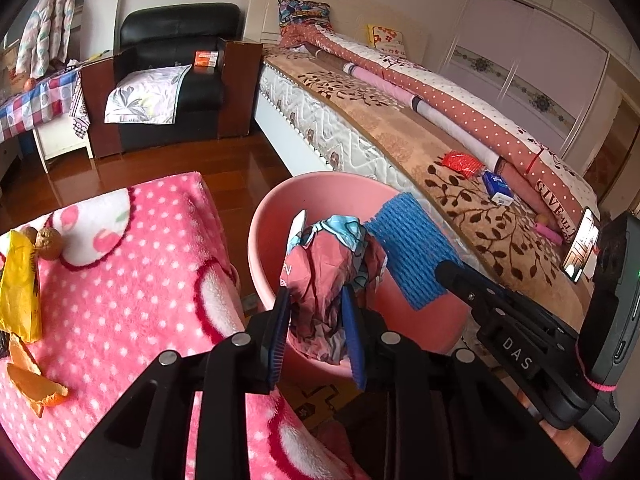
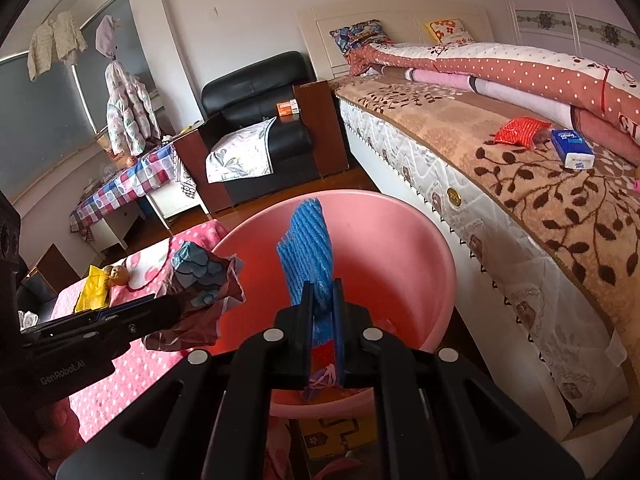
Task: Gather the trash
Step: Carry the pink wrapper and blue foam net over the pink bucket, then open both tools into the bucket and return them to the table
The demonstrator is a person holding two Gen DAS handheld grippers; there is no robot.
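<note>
My left gripper [image 1: 316, 300] pinches a crumpled wrapper [image 1: 332, 264] over the pink basin [image 1: 280, 208]; its lower end is hidden behind my fingers. My right gripper [image 2: 322, 304] is pressed onto blue foam netting [image 2: 306, 248], long axis pointing up over the basin's open mouth, beside the bed [image 2: 460, 200].

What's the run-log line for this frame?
left gripper: crumpled wrapper between jaws | right gripper: shut on blue foam net | both over pink basin
</note>
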